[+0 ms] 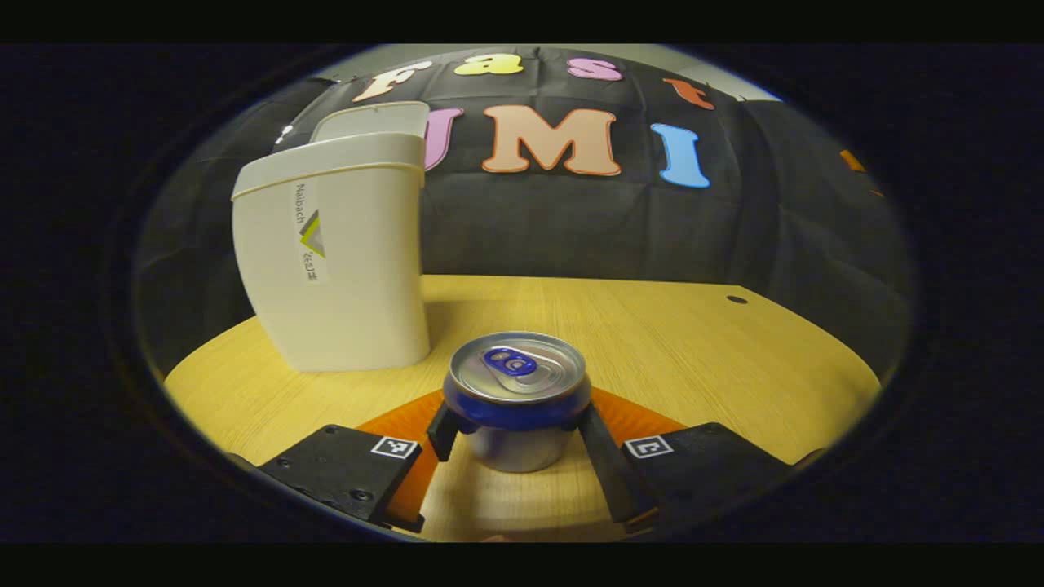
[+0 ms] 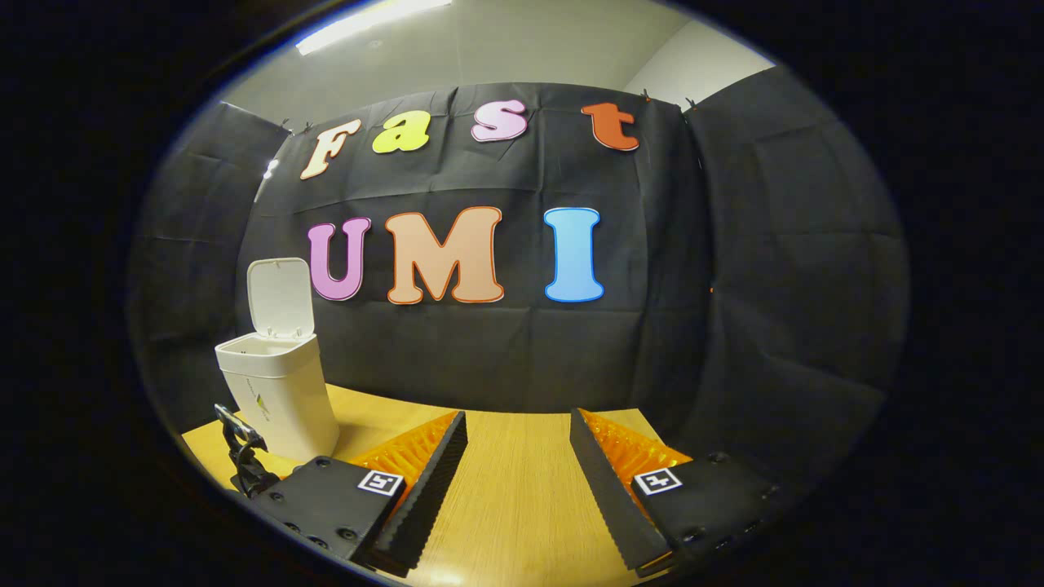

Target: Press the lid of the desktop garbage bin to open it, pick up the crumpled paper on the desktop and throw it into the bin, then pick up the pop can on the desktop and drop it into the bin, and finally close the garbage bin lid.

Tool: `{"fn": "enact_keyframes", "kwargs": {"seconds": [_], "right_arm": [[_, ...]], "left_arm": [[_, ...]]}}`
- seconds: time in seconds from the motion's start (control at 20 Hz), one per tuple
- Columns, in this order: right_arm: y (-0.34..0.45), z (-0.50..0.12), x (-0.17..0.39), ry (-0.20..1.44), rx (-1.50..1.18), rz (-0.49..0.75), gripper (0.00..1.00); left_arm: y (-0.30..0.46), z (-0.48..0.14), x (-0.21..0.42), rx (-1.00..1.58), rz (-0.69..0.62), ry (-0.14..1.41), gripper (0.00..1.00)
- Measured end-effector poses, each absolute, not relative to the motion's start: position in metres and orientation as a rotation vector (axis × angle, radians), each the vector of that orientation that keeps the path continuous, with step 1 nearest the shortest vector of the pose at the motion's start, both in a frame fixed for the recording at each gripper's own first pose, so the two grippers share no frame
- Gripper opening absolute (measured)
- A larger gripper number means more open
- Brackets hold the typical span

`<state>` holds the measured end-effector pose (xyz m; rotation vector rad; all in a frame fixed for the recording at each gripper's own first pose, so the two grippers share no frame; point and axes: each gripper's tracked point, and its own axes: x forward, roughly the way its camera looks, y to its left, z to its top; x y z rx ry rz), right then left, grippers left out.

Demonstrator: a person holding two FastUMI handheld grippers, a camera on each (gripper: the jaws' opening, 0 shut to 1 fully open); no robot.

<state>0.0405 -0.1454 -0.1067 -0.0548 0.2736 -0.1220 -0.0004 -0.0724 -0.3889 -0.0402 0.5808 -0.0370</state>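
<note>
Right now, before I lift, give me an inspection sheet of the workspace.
Surface: wooden desk, small dark hole near the far edge.
Job's things: pop can upright; garbage bin upright, lid raised. Crumpled paper: nothing seen.
Clutter: nothing seen.
Grippers: left hand-held gripper has both fingers against the can's sides; right hand-held gripper open, holding nothing.
Cables: nothing seen.
Surroundings: black cloth wall.

Left gripper [image 1: 516, 436] apparently clamped, right gripper [image 2: 515, 481] agape.
</note>
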Motion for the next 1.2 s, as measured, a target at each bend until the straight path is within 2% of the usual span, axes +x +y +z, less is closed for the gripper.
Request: {"fn": "enact_keyframes", "kwargs": {"seconds": [0.2, 0.5, 0.55, 0.6, 0.65, 0.75, 1.0, 1.2], "right_arm": [[-0.139, -0.1, 0.037, 0.259, -0.071, -0.112, 0.87], [-0.099, -0.091, 0.033, 0.234, 0.018, -0.041, 0.87], [-0.093, -0.089, 0.032, 0.23, 0.033, -0.031, 0.9], [-0.089, -0.088, 0.03, 0.226, 0.044, -0.024, 0.87], [-0.084, -0.086, 0.03, 0.224, 0.054, -0.02, 0.9], [-0.079, -0.088, 0.028, 0.224, 0.074, -0.021, 0.87], [-0.068, -0.085, 0.019, 0.229, 0.099, -0.05, 0.87], [-0.07, -0.097, 0.002, 0.244, 0.06, -0.108, 0.87]], "left_arm": [[-0.064, -0.345, 0.014, -0.023, -0.023, 0.527, 0.74], [-0.037, -0.202, 0.053, 0.018, -0.029, 0.317, 0.73], [-0.028, -0.181, 0.058, 0.024, -0.02, 0.288, 0.72], [-0.018, -0.163, 0.064, 0.03, -0.009, 0.267, 0.72], [-0.008, -0.148, 0.069, 0.042, 0.009, 0.246, 0.72], [0.013, -0.12, 0.083, 0.078, 0.041, 0.2, 0.72], [0.075, -0.092, 0.125, 0.145, 0.131, 0.159, 0.72], [0.113, -0.109, 0.159, 0.154, 0.169, 0.191, 0.72]]}}
